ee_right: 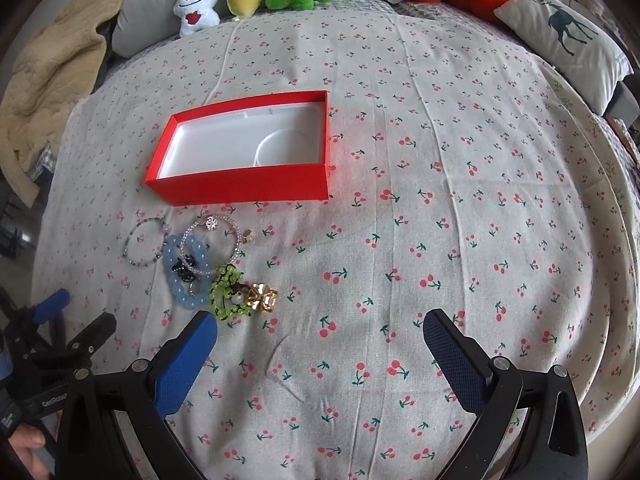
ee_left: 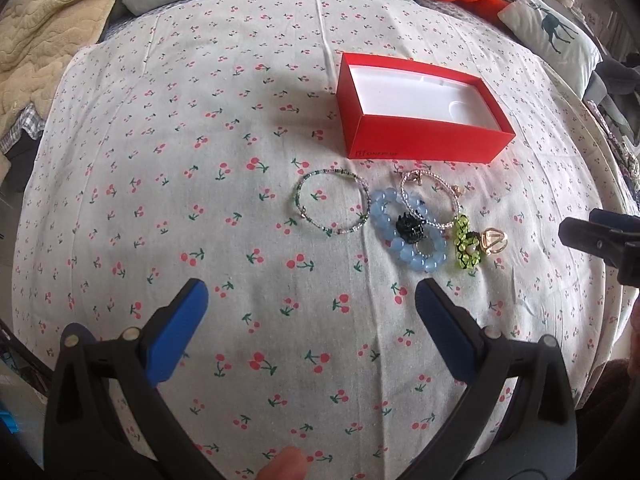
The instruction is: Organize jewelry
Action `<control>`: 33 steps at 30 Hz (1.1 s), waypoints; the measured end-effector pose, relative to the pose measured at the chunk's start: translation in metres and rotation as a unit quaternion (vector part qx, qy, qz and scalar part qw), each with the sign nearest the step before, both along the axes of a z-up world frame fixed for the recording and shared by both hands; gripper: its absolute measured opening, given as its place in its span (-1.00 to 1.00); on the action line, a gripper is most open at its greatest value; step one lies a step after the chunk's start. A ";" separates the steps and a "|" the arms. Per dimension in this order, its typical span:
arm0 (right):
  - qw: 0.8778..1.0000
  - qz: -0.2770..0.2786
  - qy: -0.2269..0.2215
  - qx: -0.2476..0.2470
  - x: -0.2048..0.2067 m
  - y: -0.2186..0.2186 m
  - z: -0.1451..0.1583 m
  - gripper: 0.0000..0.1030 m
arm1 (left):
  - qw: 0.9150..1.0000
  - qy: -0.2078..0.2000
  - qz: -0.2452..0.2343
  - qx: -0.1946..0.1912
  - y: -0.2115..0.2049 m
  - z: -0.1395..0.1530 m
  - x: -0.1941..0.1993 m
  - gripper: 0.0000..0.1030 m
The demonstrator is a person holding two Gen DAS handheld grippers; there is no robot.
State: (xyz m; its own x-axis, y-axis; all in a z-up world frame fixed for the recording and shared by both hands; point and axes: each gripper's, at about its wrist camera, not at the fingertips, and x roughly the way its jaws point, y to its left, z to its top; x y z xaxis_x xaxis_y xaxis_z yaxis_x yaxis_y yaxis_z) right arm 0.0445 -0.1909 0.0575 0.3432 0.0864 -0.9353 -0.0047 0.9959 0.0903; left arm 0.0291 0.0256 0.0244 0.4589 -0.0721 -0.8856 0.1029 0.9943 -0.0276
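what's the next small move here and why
Probably ease the left gripper forward and down onto the thin green beaded bracelet. Both grippers are open and hold nothing, the red box is empty, and all the jewelry lies on the cherry-print sheet. That bracelet sits at the left of the cluster, mostly clear of the tangled blue bead bracelet.

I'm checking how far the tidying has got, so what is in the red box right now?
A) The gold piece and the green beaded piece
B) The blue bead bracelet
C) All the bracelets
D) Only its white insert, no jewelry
D: the red box shows only its bare white insert, while the blue bead bracelet, the green beaded piece and the gold piece all lie on the cherry-print cloth in front of it.
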 end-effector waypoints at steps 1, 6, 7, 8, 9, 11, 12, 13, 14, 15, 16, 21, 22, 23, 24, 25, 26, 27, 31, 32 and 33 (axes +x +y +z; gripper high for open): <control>1.000 0.010 0.001 0.006 0.004 0.003 -0.002 1.00 | 1.000 -0.011 -0.006 0.002 0.000 -0.001 0.002 1.00; 0.990 0.103 -0.042 0.085 0.017 0.022 -0.012 1.00 | 0.998 -0.043 -0.053 0.004 0.001 -0.017 0.014 0.98; 0.987 0.124 -0.049 0.089 0.021 0.027 -0.014 0.99 | 0.997 -0.047 -0.061 0.004 0.001 -0.020 0.017 0.95; 0.985 0.143 -0.055 0.086 0.023 0.033 -0.017 0.94 | 0.996 -0.051 -0.067 0.005 0.001 -0.023 0.019 0.93; 0.982 0.159 -0.059 0.082 0.024 0.038 -0.019 0.93 | 0.996 -0.052 -0.073 0.002 0.001 -0.025 0.022 0.89; 0.979 0.175 -0.057 0.083 0.029 0.044 -0.026 0.89 | 0.996 -0.049 -0.076 -0.005 0.003 -0.031 0.028 0.86; 0.978 0.180 -0.051 0.092 0.032 0.046 -0.031 0.88 | 0.996 -0.044 -0.078 -0.012 0.004 -0.035 0.031 0.85; 0.977 0.183 -0.045 0.100 0.035 0.048 -0.035 0.84 | 0.996 -0.039 -0.078 -0.018 0.004 -0.038 0.033 0.82; 0.976 0.186 -0.042 0.103 0.039 0.051 -0.038 0.78 | 0.996 -0.036 -0.079 -0.019 0.004 -0.040 0.035 0.81; 0.976 0.188 -0.039 0.104 0.042 0.053 -0.042 0.77 | 0.996 -0.035 -0.082 -0.018 0.002 -0.042 0.036 0.79; 0.976 0.189 -0.039 0.103 0.046 0.056 -0.045 0.77 | 0.996 -0.035 -0.086 -0.017 0.001 -0.043 0.038 0.78; 0.975 0.193 -0.029 0.103 0.061 0.073 -0.058 0.77 | 0.995 -0.037 -0.093 -0.014 -0.001 -0.046 0.045 0.70; 0.975 0.194 -0.027 0.103 0.064 0.076 -0.060 0.77 | 0.995 -0.037 -0.093 -0.013 -0.002 -0.046 0.047 0.66; 0.976 0.194 -0.025 0.100 0.066 0.079 -0.062 0.77 | 0.995 -0.037 -0.095 -0.012 -0.002 -0.047 0.048 0.65; 0.976 0.193 -0.023 0.095 0.068 0.082 -0.065 0.77 | 0.995 -0.037 -0.096 -0.009 -0.002 -0.048 0.049 0.63; 0.977 0.192 -0.020 0.089 0.069 0.084 -0.067 0.75 | 0.994 -0.037 -0.098 -0.007 -0.002 -0.049 0.049 0.62; 0.978 0.191 -0.018 0.084 0.071 0.087 -0.070 0.69 | 0.994 -0.036 -0.101 -0.004 -0.002 -0.050 0.050 0.61; 0.979 0.189 -0.017 0.077 0.072 0.087 -0.072 0.66 | 0.994 -0.037 -0.104 -0.001 -0.002 -0.051 0.049 0.61; 0.980 0.187 -0.024 0.064 0.071 0.089 -0.075 0.44 | 0.993 -0.039 -0.109 0.004 -0.002 -0.051 0.051 0.57; 0.980 0.186 -0.025 0.063 0.071 0.089 -0.074 0.30 | 0.993 -0.039 -0.109 0.002 -0.001 -0.051 0.051 0.56; 0.981 0.184 -0.025 0.064 0.071 0.089 -0.073 0.25 | 0.993 -0.040 -0.109 0.001 -0.001 -0.051 0.052 0.53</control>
State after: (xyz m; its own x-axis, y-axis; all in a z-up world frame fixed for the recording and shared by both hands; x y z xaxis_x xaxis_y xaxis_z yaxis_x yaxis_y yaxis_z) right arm 0.1159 -0.1022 -0.0157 0.3118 0.3285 -0.8916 -0.3683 0.9068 0.2053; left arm 0.0815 0.0248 -0.0263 0.5013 -0.1758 -0.8472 0.3173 0.9483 -0.0090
